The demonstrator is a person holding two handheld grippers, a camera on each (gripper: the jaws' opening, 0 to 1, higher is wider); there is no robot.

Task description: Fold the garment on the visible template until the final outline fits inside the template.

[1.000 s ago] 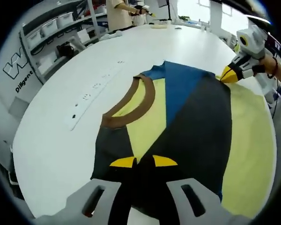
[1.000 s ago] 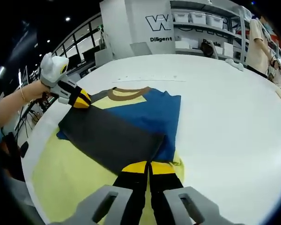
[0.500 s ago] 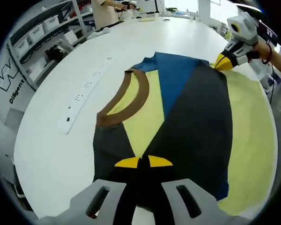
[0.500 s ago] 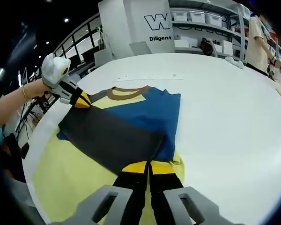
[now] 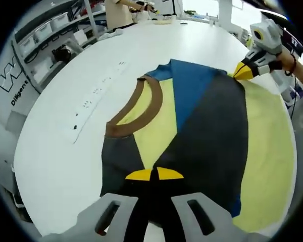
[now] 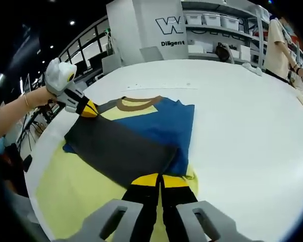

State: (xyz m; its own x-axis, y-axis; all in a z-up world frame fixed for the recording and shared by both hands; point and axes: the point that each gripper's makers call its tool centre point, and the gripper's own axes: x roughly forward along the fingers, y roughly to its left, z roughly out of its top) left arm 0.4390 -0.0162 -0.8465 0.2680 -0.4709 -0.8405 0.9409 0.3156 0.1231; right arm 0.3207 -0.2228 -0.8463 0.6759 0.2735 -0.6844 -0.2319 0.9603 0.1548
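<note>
A colour-block T-shirt (image 5: 192, 126) lies mid-fold across the centre of both views, spread over a pale yellow template (image 5: 267, 151) on a white table (image 5: 65, 126); its brown collar (image 5: 141, 108) sits left of centre in the left gripper view, its blue panel (image 6: 161, 121) at centre in the right gripper view, and a dark grey flap (image 6: 121, 148) is doubled over the middle. The left gripper (image 5: 154, 175), at the bottom of its own view and at upper left of the right gripper view, has its yellow-tipped jaws pinched together on one corner of the grey flap; the right gripper (image 6: 160, 180), bottom centre of its own view and upper right of the other, is likewise closed on the opposite corner. Both tools point low along the cloth, a bare forearm (image 6: 15, 111) reaching in from the left edge. Done well, the step calls for both corners to travel together at even height, the edge kept taut, then laid flat; blue cloth lying beyond the yellow suggests further folds remain.
</note>
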